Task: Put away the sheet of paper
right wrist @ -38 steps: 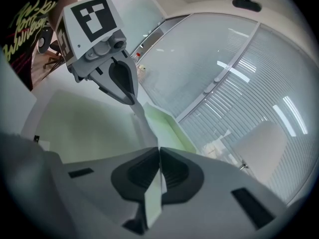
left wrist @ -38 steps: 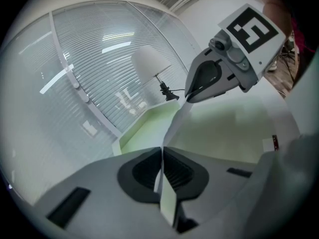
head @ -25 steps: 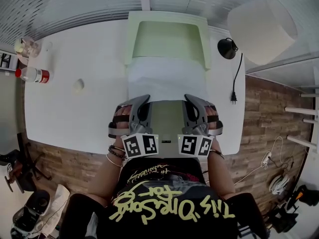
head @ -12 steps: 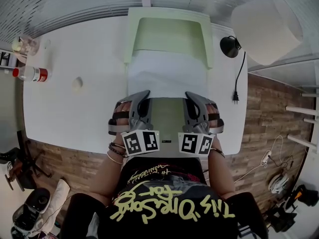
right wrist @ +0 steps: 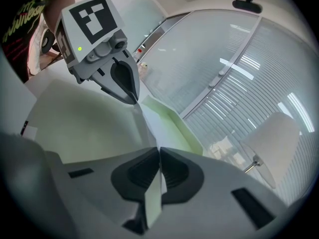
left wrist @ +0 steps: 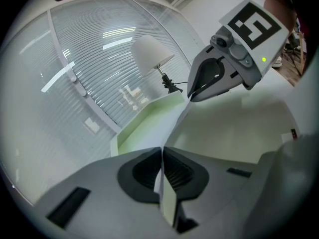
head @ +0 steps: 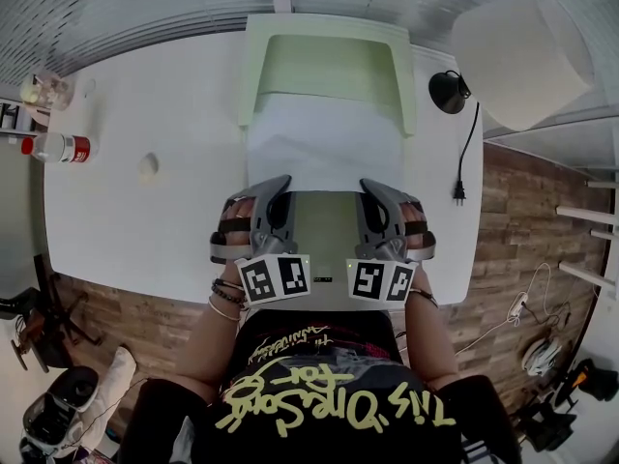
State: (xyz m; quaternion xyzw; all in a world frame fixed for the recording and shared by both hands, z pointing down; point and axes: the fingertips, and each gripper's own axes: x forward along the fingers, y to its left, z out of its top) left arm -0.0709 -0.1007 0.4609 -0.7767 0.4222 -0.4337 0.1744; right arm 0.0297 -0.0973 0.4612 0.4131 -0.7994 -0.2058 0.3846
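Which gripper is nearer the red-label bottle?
Left. The left gripper, shut on the sheet of paper's left side, has the bottle off to its left. The right gripper, shut on the sheet's right side, sits farther across.

1. shirt (head: 329, 394): black, short sleeves, big yellow script lettering across it.
2. left gripper (head: 281, 183): above shirt, grey moulded shell with black recess, tapers to a point.
3. right gripper (head: 368, 185): above shirt, same grey shell, mirrored.
4. left cube (head: 274, 280), right cube (head: 380, 281): at shirt's top edge, white faces with black square codes.
5. light (left wrist: 263, 59): small green dot beside the code on the right cube.
6. pads (left wrist: 178, 172): dark, ribbed.
7. bracelets (head: 224, 296): up-left of shirt, dark bands plus a thin pale one.
8. strap (head: 224, 252): grey band, above bracelets.
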